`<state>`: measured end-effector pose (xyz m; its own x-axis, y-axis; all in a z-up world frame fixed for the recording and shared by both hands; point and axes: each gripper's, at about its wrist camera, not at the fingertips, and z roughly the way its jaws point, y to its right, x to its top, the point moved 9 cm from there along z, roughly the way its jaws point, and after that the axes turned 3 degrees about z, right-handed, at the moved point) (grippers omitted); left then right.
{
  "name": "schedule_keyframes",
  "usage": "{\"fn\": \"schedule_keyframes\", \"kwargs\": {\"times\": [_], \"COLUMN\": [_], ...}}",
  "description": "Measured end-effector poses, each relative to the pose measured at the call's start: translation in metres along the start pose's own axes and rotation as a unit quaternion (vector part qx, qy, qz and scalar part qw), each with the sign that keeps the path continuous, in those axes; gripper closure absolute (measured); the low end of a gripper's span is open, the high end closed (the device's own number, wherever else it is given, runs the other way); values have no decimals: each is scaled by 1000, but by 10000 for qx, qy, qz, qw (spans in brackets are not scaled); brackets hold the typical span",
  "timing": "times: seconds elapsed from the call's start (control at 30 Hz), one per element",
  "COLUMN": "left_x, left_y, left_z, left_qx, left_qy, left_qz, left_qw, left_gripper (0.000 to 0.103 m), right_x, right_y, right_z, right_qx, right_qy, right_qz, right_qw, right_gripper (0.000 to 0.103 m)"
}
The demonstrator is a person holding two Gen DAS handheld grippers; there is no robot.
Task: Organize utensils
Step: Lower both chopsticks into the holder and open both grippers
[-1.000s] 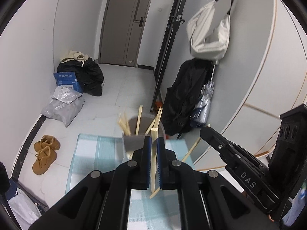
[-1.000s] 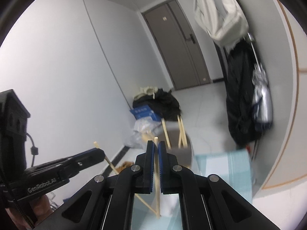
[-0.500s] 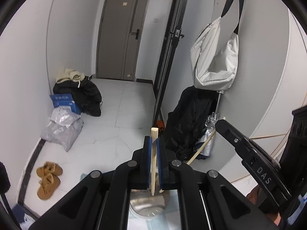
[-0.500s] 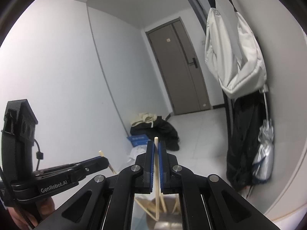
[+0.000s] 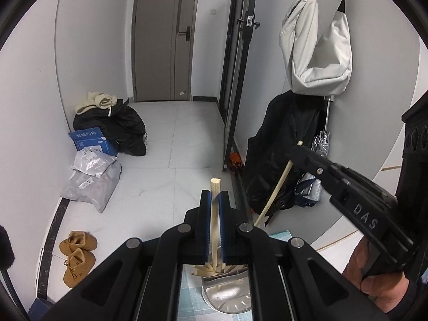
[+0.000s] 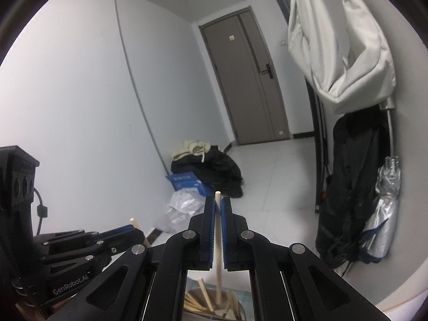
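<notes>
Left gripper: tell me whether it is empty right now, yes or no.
No, the left gripper is shut on a chopstick that stands upright between its blue pads above the holder.

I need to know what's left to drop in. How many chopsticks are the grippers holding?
2: one chopstick in the left gripper, one in the right gripper, both above the holder.

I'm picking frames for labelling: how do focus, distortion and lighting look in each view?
Left wrist view: sharp, evenly lit, strong fisheye bending of walls; the chopstick in the left gripper reads clearly. Right wrist view: dimmer, bluish, slightly softer; its chopstick in the right gripper is distinct.
</notes>
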<state>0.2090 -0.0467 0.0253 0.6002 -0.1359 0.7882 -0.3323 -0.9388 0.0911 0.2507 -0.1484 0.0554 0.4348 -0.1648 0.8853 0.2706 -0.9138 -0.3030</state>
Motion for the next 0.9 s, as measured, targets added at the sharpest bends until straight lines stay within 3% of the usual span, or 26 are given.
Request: {"fn": "schedule_keyframes", "kwargs": {"times": [0.4, 0.57, 0.63, 0.73, 0.8, 0.87, 0.9], "left_x": [-27, -44, -46, -47, -45, -43, -43], "left_y": [5, 1, 1, -3, -5, -8, -9], "left_z": [25, 31, 27, 18, 11, 0, -3], "left_qx": [-320, -204, -195, -146, -66, 78, 128], "left_qy": [-235, -560, -554, -484, -335, -196, -146], "left_qz": [15, -65, -59, -185, -239, -240, -247], "left_qw": [9992, 9982, 9983, 9986, 9991, 9995, 9995], "left_gripper": [102, 101, 95, 73, 56, 49, 48], "right_x": [-63, -94, -104, -112, -113, -112, -112], "right_y": [1, 4, 7, 10, 12, 14, 15], "right_z": [24, 34, 35, 27, 15, 4, -5], "right_qx": [106, 186, 93, 134, 125, 82, 86], "right_qy": [-552, -987, -1123, -1150, -1048, -940, -850], "right_qz": [-85, -30, -25, 130, 195, 254, 282], "right_qw": [9984, 9949, 9936, 9932, 9942, 9952, 9959], "right_gripper": [99, 97, 96, 96, 91, 74, 71]}}
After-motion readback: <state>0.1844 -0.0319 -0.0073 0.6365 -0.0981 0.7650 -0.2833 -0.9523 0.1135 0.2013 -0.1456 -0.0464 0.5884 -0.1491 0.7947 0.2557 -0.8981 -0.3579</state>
